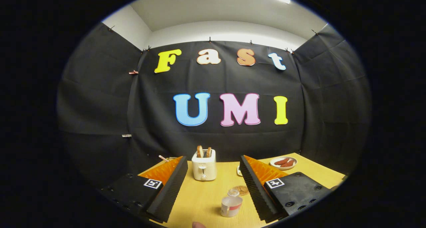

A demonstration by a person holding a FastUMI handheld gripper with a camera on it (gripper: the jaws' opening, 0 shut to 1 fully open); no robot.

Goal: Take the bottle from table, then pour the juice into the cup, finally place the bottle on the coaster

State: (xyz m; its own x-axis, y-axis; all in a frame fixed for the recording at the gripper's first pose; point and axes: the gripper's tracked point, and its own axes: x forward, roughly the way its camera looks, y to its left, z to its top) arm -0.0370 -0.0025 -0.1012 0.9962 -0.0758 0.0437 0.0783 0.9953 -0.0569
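A small clear bottle [231,204] with a white and red label stands upright on the wooden table [206,196], low between my two fingers and closer to the right one. My gripper [213,161] is open wide, its fingers apart and touching nothing. Just beyond the bottle a round brown coaster [241,190] lies flat, partly behind the right finger. A small white item [239,170] peeks out past the right finger's inner edge; I cannot tell whether it is the cup.
A cream toaster [204,168] with two bread slices stands further ahead at mid-table. A plate of sausages [283,162] sits at the far right. A thin stick-like thing [163,158] pokes up beyond the left finger. A fingertip [198,225] shows at the table's near edge.
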